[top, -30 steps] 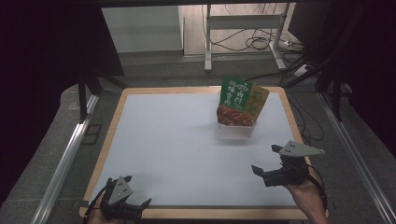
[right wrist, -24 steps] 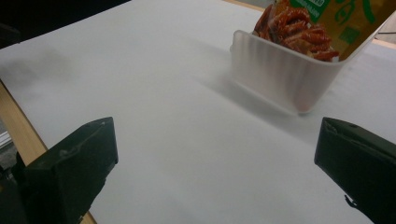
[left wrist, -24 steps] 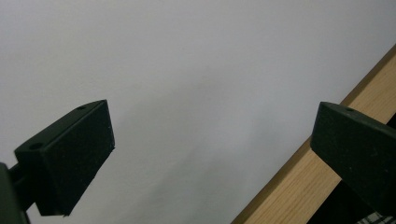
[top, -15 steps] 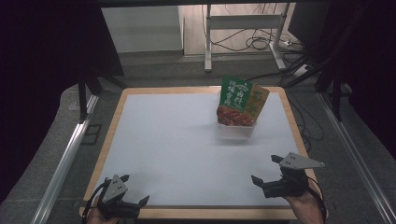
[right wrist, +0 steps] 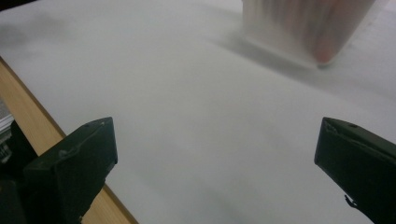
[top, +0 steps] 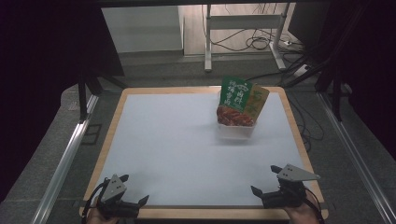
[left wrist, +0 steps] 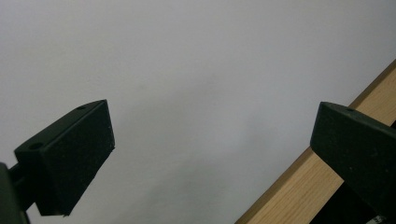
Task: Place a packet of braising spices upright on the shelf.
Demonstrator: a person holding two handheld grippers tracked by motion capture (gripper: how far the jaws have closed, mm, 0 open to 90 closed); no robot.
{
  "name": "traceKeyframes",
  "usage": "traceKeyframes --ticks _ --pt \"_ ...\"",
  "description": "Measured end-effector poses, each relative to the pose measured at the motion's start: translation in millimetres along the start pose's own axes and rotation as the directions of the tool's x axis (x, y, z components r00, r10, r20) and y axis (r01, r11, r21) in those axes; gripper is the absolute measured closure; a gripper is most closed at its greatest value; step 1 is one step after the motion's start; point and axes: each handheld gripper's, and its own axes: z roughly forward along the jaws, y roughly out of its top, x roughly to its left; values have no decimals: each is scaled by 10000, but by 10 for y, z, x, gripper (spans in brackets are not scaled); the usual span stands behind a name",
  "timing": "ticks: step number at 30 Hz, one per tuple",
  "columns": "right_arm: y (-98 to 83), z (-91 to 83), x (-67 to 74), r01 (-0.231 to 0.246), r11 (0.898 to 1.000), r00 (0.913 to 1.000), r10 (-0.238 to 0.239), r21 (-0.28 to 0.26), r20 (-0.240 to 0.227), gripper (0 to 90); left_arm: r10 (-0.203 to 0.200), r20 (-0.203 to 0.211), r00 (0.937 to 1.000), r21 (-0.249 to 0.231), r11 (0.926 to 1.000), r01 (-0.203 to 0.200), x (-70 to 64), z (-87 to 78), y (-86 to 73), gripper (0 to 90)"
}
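Two black jaws of the right claw (right wrist: 215, 172) rising from the lower left and lower right corners of the frame, spread wide apart, nothing between them. Beneath and beyond, white worktop (right wrist: 196, 116) across most of the frame. Wooden edge strip (right wrist: 32, 112) running diagonally down the left side. Blurred clear tub (right wrist: 303, 28) at the upper right, standing on the white surface, reddish contents faintly seen through its wall, soft shadow to its left.
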Motion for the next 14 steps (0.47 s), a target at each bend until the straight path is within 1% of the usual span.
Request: traceKeyframes --ticks 2,3,5,7,12,14 --pt "-97 20 4 -108 9998 9999 108 140 -37 0 15 2 10000 6 10000 -15 -1 0 0 0" --pt "-97 20 4 -108 9998 9999 108 140 -37 0 15 2 10000 6 10000 -15 -1 0 0 0" --pt "-159 30 8 -199 9996 9998 201 214 -86 0 34 16 10000 16 10000 -34 -2 1 0 0" --pt "-219 37 13 -177 9993 9998 180 327 -92 0 52 21 10000 29 10000 -52 -3 2 0 0" --pt "-279 62 19 -214 9968 9997 221 766 -74 0 116 19 9999 54 9999 -117 -12 7 5 0" --pt "-286 80 27 -97 9960 9999 106 892 -95 0 162 2 9999 109 9998 -162 -14 13 8 0"
